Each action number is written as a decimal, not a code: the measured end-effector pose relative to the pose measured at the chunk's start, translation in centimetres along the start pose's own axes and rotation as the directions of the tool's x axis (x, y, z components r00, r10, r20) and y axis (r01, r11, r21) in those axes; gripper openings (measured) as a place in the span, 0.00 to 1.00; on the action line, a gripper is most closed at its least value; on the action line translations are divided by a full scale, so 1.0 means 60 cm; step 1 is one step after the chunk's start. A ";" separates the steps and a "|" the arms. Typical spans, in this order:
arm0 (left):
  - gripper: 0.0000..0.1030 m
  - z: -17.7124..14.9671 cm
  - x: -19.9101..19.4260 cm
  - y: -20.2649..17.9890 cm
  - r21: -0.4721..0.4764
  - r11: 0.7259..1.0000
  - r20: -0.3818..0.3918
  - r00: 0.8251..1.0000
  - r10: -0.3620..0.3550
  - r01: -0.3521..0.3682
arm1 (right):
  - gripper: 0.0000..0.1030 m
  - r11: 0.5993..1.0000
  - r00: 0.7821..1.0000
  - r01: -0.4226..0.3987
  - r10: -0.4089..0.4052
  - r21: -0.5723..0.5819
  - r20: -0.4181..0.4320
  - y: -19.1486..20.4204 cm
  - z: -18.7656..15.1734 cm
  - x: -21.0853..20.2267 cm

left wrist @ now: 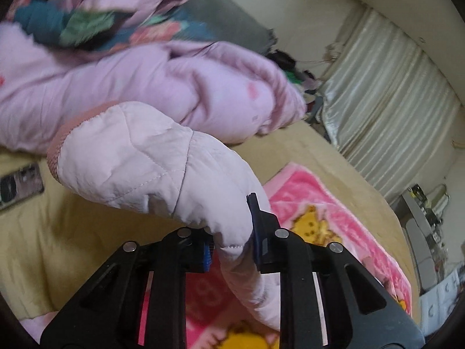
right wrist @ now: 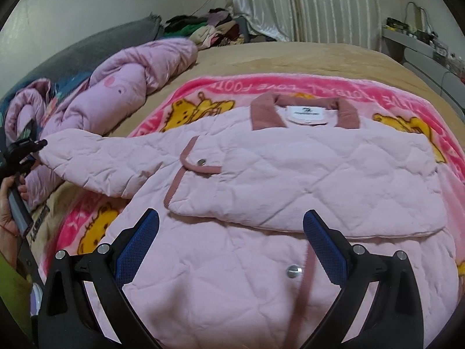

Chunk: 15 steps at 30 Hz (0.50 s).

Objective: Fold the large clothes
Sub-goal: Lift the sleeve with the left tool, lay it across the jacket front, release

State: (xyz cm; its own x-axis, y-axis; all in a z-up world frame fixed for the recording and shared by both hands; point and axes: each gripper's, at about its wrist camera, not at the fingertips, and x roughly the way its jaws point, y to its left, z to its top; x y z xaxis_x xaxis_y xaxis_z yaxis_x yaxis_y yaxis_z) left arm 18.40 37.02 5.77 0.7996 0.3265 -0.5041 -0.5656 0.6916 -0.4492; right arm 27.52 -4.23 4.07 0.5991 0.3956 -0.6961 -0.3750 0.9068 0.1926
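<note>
A pale pink quilted jacket (right wrist: 261, 192) with dusty-pink collar and trim lies front up on a pink cartoon blanket (right wrist: 221, 87). Its right side is folded in over the chest. My left gripper (left wrist: 232, 241) is shut on the jacket's sleeve (left wrist: 162, 168) and holds it off the bed, the ribbed cuff (left wrist: 55, 151) pointing away to the left. In the right wrist view this sleeve (right wrist: 96, 160) stretches out left to the left gripper (right wrist: 36, 147). My right gripper (right wrist: 229, 247) hovers open over the jacket's lower front, with nothing between its blue pads (right wrist: 139, 244).
A bunched lilac duvet (right wrist: 122, 87) and a floral quilt (left wrist: 87, 23) lie along the bed's left side. A pile of clothes (right wrist: 203, 26) sits by the striped curtain (right wrist: 305, 3). A dark flat device (left wrist: 20, 183) rests on the tan sheet (right wrist: 290, 58). A grey desk (right wrist: 421, 46) stands at right.
</note>
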 end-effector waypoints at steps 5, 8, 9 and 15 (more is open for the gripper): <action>0.11 0.006 -0.031 -0.083 0.078 0.996 0.038 0.999 -0.037 0.034 | 0.96 0.999 0.999 -0.004 0.002 0.036 0.038 -0.039 -0.004 -0.031; 0.11 0.001 -0.051 -0.131 0.119 0.991 0.050 0.997 -0.065 0.059 | 0.96 0.998 0.998 -0.004 0.000 0.066 0.057 -0.066 -0.008 -0.047; 0.10 0.000 -0.053 -0.144 0.130 0.989 0.051 0.996 -0.074 0.067 | 0.96 0.997 0.998 -0.006 0.001 0.080 0.062 -0.075 -0.009 -0.052; 0.10 -0.021 -0.081 -0.230 0.214 0.970 0.049 0.990 -0.131 0.118 | 0.96 0.989 0.997 -0.013 0.001 0.146 0.078 -0.127 -0.023 -0.075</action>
State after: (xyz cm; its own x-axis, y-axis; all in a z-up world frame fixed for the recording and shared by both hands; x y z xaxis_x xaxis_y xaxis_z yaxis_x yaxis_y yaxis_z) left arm 22.06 25.09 13.46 0.8758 0.2642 -0.4040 -0.4110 0.8472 -0.3368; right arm 26.67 -13.13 4.78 0.6522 0.4070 -0.6395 -0.2756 0.9132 0.3001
